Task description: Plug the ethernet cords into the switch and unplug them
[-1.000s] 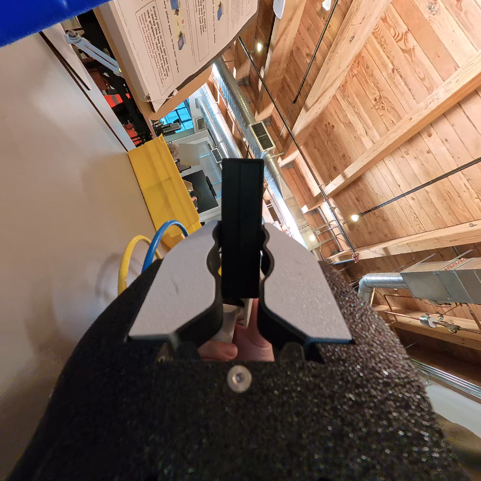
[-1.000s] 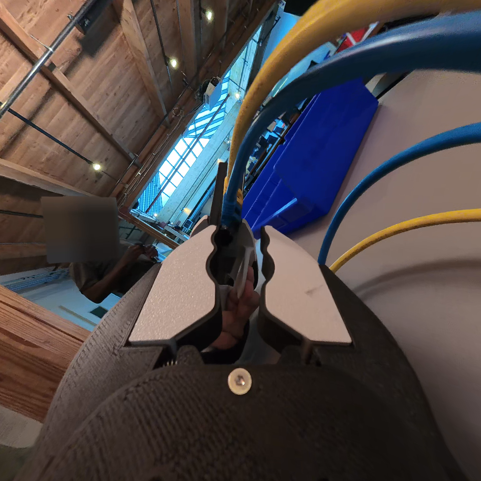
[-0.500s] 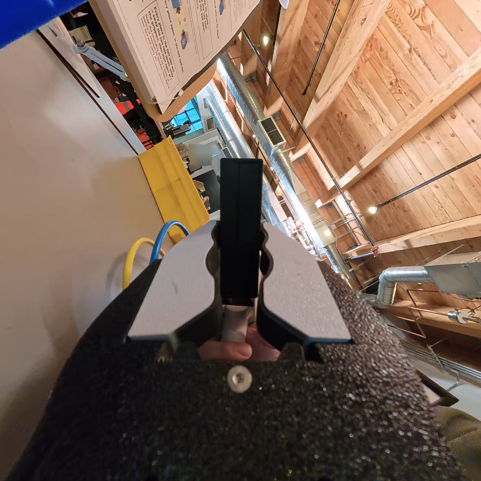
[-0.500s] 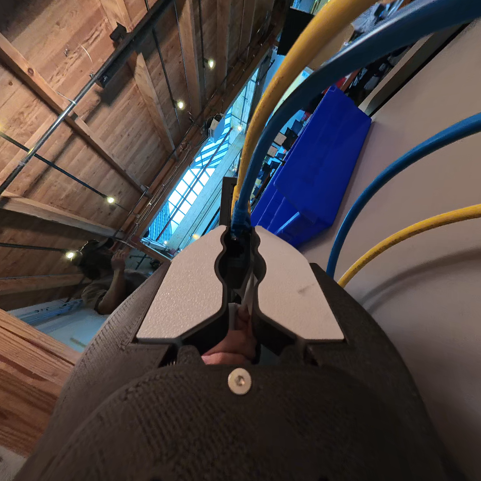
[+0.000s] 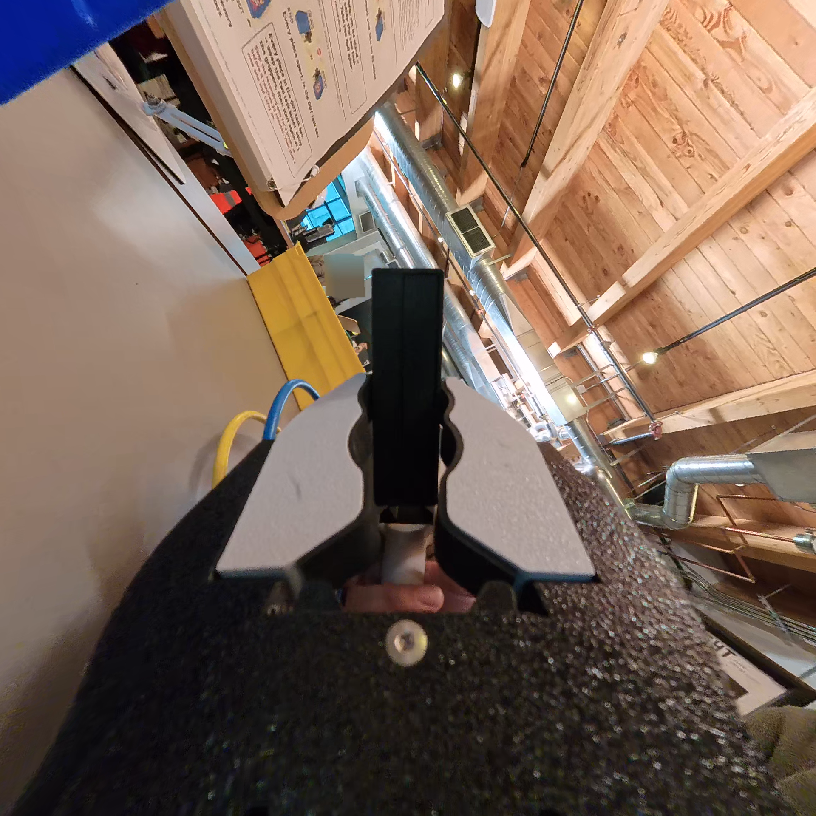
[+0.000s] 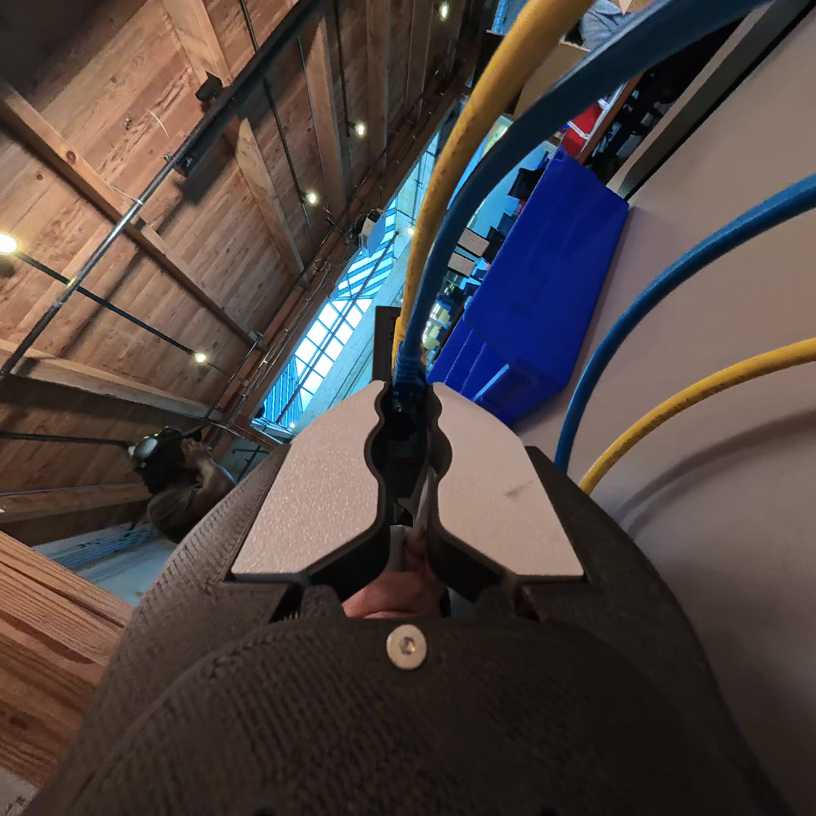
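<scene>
My left gripper (image 5: 406, 441) is clenched on the black switch (image 5: 407, 379), which stands upright between its fingers, lifted off the bench (image 5: 110, 309). My right gripper (image 6: 404, 435) is closed around the plug of the blue cord (image 6: 408, 375), with the yellow cord (image 6: 450, 176) just beside it; both arc overhead and run down onto the bench. A yellow bin (image 5: 304, 335) and a blue bin (image 6: 543, 300) sit at the bench's far edge, well apart from my grippers.
</scene>
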`<state>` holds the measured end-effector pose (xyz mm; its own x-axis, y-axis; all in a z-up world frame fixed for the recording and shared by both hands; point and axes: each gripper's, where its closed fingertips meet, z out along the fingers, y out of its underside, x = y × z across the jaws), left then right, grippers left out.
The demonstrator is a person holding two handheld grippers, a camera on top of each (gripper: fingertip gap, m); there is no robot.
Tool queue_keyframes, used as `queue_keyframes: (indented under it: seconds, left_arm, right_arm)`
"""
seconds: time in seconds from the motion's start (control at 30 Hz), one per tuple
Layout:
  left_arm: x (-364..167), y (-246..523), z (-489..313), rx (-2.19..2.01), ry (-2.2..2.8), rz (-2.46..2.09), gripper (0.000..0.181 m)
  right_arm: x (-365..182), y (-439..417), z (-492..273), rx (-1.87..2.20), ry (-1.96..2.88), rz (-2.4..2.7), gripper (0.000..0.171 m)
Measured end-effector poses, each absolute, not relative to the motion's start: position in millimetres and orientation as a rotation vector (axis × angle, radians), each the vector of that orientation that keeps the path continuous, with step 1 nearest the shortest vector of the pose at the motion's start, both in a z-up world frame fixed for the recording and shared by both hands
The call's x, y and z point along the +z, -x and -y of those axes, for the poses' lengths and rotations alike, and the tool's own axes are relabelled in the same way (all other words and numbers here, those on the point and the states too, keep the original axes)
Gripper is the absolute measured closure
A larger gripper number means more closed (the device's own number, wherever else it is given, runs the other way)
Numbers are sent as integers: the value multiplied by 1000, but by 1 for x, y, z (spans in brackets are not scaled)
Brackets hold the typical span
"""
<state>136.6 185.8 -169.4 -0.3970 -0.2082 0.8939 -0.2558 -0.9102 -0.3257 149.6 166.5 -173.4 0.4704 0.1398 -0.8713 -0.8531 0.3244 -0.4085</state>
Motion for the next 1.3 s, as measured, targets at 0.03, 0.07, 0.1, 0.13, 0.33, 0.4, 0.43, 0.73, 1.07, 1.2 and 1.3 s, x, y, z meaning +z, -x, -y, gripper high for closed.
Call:
queue_keyframes:
  seconds: [0.03, 0.07, 0.1, 0.13, 0.33, 0.4, 0.43, 0.73, 1.07, 1.2, 1.3]
  left_arm:
    - [-169, -137, -186, 2523, -1712, 656, 155]
    - [-170, -137, -187, 2525, -1719, 653, 155]
    - [-170, -137, -187, 2528, -1725, 647, 155]
    - [-170, -137, -188, 2535, -1719, 632, 155]
    - [-171, -138, -193, 2621, -1714, 515, 155]
    - [-171, -138, -193, 2642, -1714, 518, 155]
    - [-171, -138, -194, 2658, -1713, 537, 155]
    - [-171, -142, -183, 2666, -1678, 390, 154]
    - [-175, -138, -196, 2676, -1703, 474, 155]
    - [-167, -139, -190, 2729, -1621, 448, 154]
    - [-167, -136, -197, 2729, -1612, 375, 155]
  right_arm:
    - [-173, -149, -167, 763, 1032, -838, 157]
    - [-175, -150, -167, 755, 1037, -846, 157]
    - [-175, -149, -168, 748, 1042, -845, 157]
    - [-174, -149, -168, 730, 1051, -831, 157]
    - [-174, -151, -173, 728, 1105, -768, 157]
    - [-173, -150, -173, 744, 1132, -750, 156]
    - [-173, -150, -173, 746, 1143, -742, 157]
    - [-167, -161, -171, 668, 1237, -665, 156]
    - [-170, -154, -181, 682, 1358, -577, 157]
    - [-155, -157, -184, 728, 1304, -570, 157]
    - [-162, -152, -186, 740, 1345, -580, 157]
